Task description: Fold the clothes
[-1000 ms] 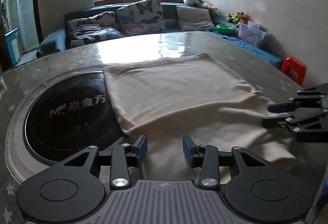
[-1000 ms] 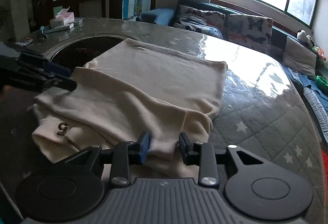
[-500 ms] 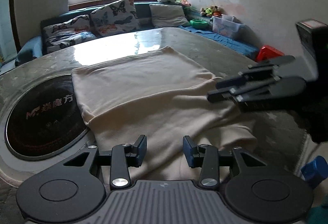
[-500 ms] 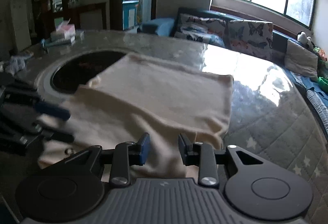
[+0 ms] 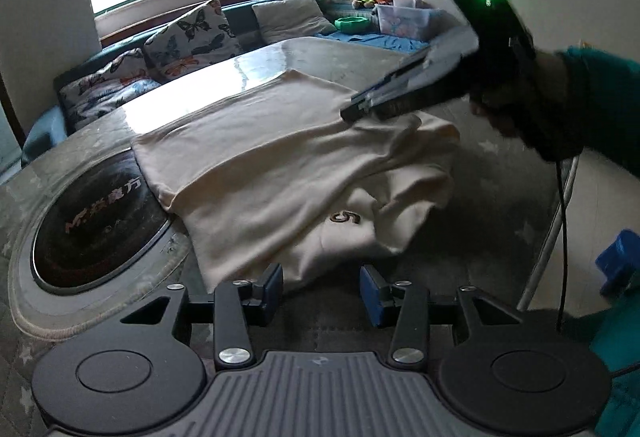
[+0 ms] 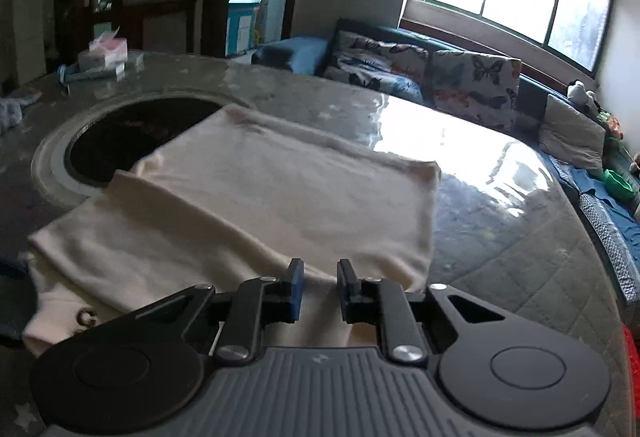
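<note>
Left wrist view: cream garment (image 5: 280, 165) lies partly folded on the table (image 5: 492, 173), one side draped over the round dark inset (image 5: 100, 205), near corner with the "5" mark (image 5: 344, 217) bunched and loose.

Step in hand, by my read: the right tongs (image 5: 352, 109) pinch the top layer at the garment's right edge to carry the next fold over.

To do it well:
- catch only the top layer, not the bunched stuff under it
- get a firm bite before lifting, cloth is soft and will slip
- lift low, carry across, keep the edge parallel to the far hem
- use the left tongs (image 5: 320, 287) to pin or take the near corner so the stack doesn't drag
- flatten the lump by the "5" first, else it gets folded in

Tongs:
- right tongs: jaws closing, narrow gap. In the right wrist view cloth sits between them; pads not clearly pressing yet.
- left tongs: jaws opening, about half spread, nothing between them. Hovers just short of the garment's near edge, no contact visible.
</note>
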`<act>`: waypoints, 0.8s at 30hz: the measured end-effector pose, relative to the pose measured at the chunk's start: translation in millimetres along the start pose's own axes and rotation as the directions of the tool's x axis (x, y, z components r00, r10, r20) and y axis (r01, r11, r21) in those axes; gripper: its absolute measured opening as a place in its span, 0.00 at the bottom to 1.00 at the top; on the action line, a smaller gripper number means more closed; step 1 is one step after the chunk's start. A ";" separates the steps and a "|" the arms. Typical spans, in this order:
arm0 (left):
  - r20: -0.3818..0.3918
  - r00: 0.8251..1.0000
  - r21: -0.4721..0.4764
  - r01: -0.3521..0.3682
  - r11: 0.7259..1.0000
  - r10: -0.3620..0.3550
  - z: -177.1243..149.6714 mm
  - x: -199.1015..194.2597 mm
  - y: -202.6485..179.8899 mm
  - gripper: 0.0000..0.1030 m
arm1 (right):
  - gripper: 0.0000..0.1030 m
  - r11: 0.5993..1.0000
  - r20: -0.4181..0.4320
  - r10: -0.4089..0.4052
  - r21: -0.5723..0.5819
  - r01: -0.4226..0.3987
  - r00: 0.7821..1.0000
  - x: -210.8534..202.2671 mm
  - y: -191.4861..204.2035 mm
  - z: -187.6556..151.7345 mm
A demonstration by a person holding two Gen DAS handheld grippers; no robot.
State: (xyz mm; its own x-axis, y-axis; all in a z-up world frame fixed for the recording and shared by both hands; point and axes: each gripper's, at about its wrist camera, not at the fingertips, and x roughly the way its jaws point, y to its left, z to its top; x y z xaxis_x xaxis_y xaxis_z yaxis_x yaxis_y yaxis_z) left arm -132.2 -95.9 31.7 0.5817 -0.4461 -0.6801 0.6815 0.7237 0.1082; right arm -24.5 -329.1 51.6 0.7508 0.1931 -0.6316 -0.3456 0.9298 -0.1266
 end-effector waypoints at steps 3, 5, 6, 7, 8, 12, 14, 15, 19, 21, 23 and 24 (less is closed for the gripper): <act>0.017 1.000 0.039 -0.009 0.999 0.009 1.0 4.8 -5.7 0.45 | 0.16 0.999 -0.001 0.049 -0.022 -0.049 0.999 -10.9 0.7 -0.6; 0.039 0.999 0.076 -0.032 0.997 0.029 1.8 9.7 -10.8 0.45 | 0.17 0.996 -0.017 0.073 -0.050 -0.074 0.997 -16.2 3.1 -3.8; 0.047 0.998 0.083 -0.036 0.996 0.032 2.3 11.6 -12.0 0.45 | 0.17 0.995 -0.027 0.079 -0.060 -0.081 0.996 -18.2 4.2 -6.2; 0.054 0.998 0.088 -0.040 0.995 0.035 2.8 13.5 -13.1 0.44 | 0.17 0.994 -0.038 0.085 -0.070 -0.088 0.996 -20.2 5.3 -8.7; 0.062 0.997 0.093 -0.044 0.995 0.038 3.3 15.4 -14.2 0.44 | 0.17 0.992 -0.048 0.091 -0.080 -0.095 0.995 -22.1 6.4 -11.2; 0.088 0.996 0.097 -0.033 0.995 0.024 4.8 17.0 -14.5 0.32 | 0.26 0.990 -0.061 0.097 -0.101 -0.103 0.993 -33.7 7.4 -17.0; 0.101 0.995 0.081 -0.020 0.997 0.012 6.6 15.9 -11.2 0.17 | 0.36 0.987 -0.052 0.096 -0.123 -0.102 0.994 -42.3 7.7 -18.7; 0.106 0.994 0.058 -0.010 0.998 0.003 8.6 15.3 -7.5 0.13 | 0.37 0.985 -0.049 0.098 -0.136 -0.104 0.994 -46.6 8.1 -19.6; 0.118 0.993 -0.064 0.024 0.998 -0.016 20.5 16.1 13.6 0.09 | 0.56 0.971 -0.044 0.123 -0.201 -0.129 0.991 -63.3 12.3 -24.5; 0.120 0.993 -0.115 0.030 0.993 -0.016 27.8 19.4 24.9 0.09 | 0.57 0.961 -0.041 0.138 -0.236 -0.143 0.990 -70.8 14.8 -27.5; 0.115 0.993 -0.152 0.035 0.988 -0.017 34.7 25.1 34.6 0.09 | 0.59 0.950 -0.040 0.158 -0.268 -0.163 0.987 -76.7 17.4 -30.4; 0.113 0.993 -0.170 0.037 0.985 -0.018 38.2 28.0 39.4 0.09 | 0.60 0.943 -0.039 0.172 -0.281 -0.176 0.984 -78.1 19.0 -31.3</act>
State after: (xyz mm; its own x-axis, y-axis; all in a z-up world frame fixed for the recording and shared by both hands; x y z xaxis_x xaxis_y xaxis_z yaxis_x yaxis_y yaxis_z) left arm -72.1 -100.0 44.7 0.6158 -0.5157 -0.5957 0.6173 0.7856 -0.0421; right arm -107.4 -336.3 74.6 0.6577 0.3373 -0.6736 -0.6162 0.7552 -0.2235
